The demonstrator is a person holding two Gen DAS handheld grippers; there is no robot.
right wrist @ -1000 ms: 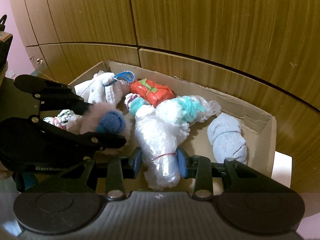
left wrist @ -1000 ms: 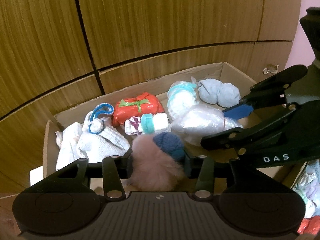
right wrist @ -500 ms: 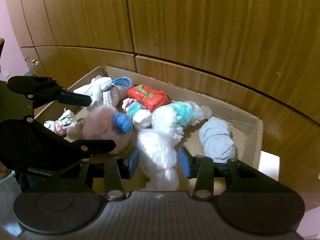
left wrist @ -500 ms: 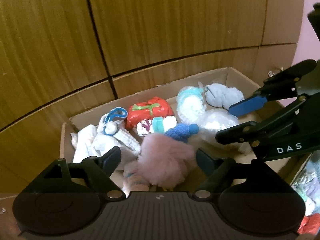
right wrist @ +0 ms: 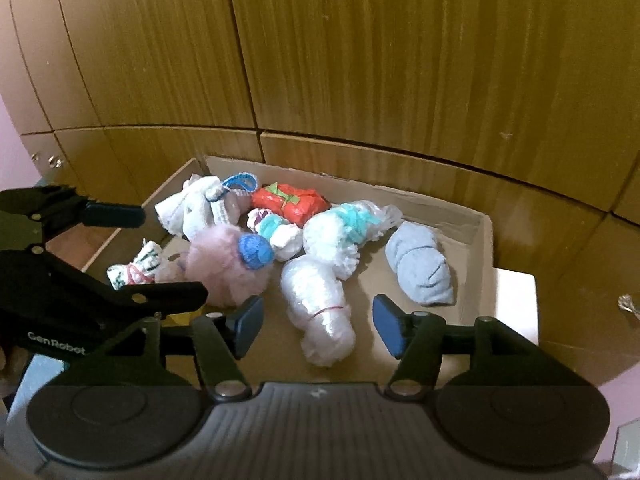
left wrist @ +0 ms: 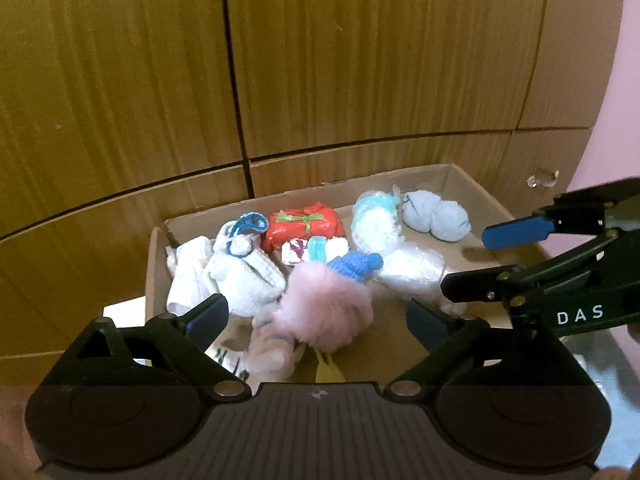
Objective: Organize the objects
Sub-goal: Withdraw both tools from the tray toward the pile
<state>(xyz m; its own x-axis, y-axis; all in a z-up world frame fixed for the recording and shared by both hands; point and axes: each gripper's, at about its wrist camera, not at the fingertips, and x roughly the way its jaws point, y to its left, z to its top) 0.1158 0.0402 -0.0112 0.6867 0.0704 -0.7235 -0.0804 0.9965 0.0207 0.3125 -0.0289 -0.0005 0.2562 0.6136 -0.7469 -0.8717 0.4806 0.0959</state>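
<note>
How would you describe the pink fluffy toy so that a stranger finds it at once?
Look into the cardboard box against the wooden cabinet. Near its front, left of the clear plastic bundle, lies the pink toy. It alone is a fluffy pink ball with a small blue knitted hat.

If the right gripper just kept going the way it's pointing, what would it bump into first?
Most likely the clear plastic-wrapped white bundle, which lies in the cardboard box between the right gripper's open jaws. Depth is hard to judge.
</note>
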